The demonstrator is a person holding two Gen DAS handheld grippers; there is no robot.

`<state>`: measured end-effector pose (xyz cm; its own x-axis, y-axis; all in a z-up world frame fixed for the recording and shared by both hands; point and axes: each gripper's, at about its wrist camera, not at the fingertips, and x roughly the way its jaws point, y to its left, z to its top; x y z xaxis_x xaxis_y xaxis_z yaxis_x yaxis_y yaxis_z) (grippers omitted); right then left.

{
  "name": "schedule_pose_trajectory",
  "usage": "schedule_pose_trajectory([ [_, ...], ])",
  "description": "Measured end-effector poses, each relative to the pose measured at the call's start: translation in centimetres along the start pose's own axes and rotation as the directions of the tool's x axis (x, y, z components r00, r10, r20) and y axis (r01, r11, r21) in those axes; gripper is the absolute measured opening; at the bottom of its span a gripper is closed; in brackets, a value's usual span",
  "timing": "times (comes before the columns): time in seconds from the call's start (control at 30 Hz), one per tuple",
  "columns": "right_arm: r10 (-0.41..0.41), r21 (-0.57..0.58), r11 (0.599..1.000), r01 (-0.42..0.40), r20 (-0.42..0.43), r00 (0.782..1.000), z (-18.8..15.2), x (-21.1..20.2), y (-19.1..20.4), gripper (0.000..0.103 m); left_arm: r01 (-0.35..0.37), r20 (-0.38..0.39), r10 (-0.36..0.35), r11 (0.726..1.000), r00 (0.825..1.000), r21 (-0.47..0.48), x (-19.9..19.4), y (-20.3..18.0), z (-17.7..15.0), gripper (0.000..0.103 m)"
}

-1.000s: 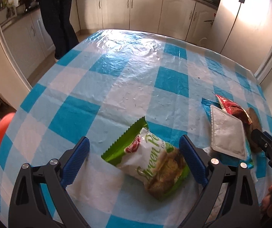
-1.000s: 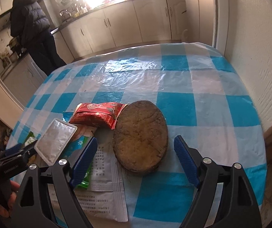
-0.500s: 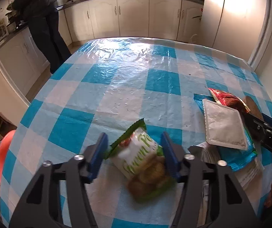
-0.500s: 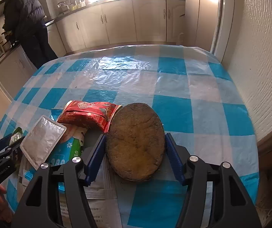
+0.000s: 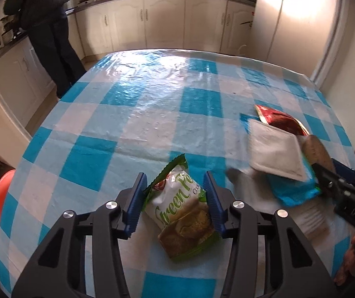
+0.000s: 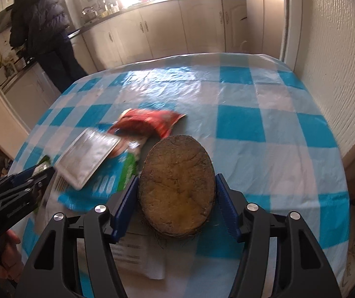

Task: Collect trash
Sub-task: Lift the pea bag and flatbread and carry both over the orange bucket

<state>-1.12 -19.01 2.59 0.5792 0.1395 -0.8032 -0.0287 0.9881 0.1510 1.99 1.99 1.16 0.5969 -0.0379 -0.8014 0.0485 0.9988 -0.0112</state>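
Observation:
My left gripper [image 5: 175,186] is shut on a green and white snack packet [image 5: 182,211] and holds it over the checked table [image 5: 137,114]. My right gripper [image 6: 176,187] is shut on a round brown disc [image 6: 176,188], also lifted a little. A red wrapper [image 6: 147,123], a silver sachet [image 6: 88,156], a blue and green packet [image 6: 113,178] and a printed paper sheet [image 6: 132,253] lie left of the disc. In the left wrist view the same pile shows at the right: silver sachet [image 5: 274,151], red wrapper [image 5: 279,120], blue packet [image 5: 291,191].
A person in dark clothes [image 5: 43,24] stands at the counter at the back left. White cabinets [image 5: 162,19] line the far wall. An orange-red container [image 5: 0,193] sits below the table's left edge. A white wall [image 6: 338,62] runs along the right side.
Both grippers have closed from wide open: the left onto the green packet, the right onto the brown disc. Both views have risen and tilted, and the pile looks shifted.

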Motion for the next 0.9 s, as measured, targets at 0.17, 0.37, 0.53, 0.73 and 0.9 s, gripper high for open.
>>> schedule_pose_trajectory([
  [0.17,0.025,-0.004,1.0,-0.025,-0.004,1.0,-1.3,-0.9,1.1,0.062,0.009,-0.006,-0.008,1.0,1.0,0.019,-0.5,-0.2,-0.6,0.048],
  [0.37,0.048,0.012,0.999,-0.048,-0.001,0.999,-2.8,-2.1,1.7,0.061,0.017,-0.011,-0.017,0.999,1.0,0.041,-1.2,-0.3,-1.5,0.048],
  [0.53,0.068,0.044,0.997,-0.069,0.006,0.998,-3.6,-3.0,1.3,0.061,0.028,0.005,-0.028,0.998,1.0,0.047,-2.1,0.0,-1.8,0.048],
  [0.73,0.061,0.072,0.995,-0.063,0.036,0.998,-4.1,-4.5,0.9,0.061,0.036,0.026,-0.038,0.998,0.999,0.049,-3.2,0.7,-1.8,0.048],
  [0.9,0.052,0.077,0.995,-0.057,0.061,0.997,-4.2,-5.7,1.0,0.061,0.052,0.037,-0.054,0.998,0.998,0.044,-4.2,1.3,-2.0,0.048],
])
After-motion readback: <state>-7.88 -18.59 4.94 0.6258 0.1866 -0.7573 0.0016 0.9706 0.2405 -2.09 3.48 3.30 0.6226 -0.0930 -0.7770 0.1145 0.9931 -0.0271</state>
